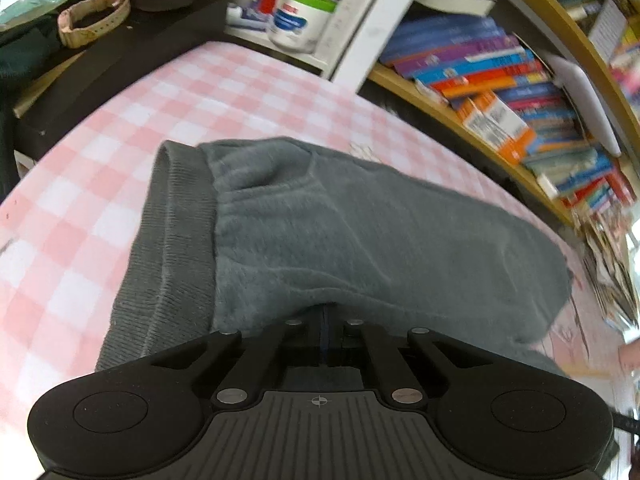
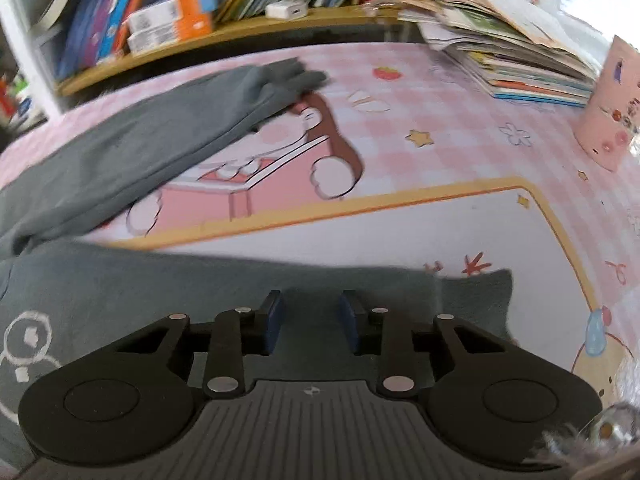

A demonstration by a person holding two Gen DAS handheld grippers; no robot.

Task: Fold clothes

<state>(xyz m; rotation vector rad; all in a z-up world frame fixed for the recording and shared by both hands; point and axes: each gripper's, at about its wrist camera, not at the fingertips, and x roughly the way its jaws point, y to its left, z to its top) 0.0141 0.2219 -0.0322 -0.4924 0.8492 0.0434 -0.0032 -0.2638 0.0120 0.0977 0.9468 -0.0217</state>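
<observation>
Two grippers on the grey sweatshirt (image 1: 360,232): left gripper (image 1: 323,322) jaws clamp its fleece fold, right gripper (image 2: 312,322) jaws spread wide above the bench (image 2: 440,120).

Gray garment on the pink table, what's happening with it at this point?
A person with two handheld grippers is folding a gray sweatshirt on a pink checked tablecloth. The left gripper is shut on a fold of the fleecy fabric, beside the ribbed hem. The right gripper is open over the garment's front, near its edge. One sleeve lies stretched out toward the bookshelf.
</observation>
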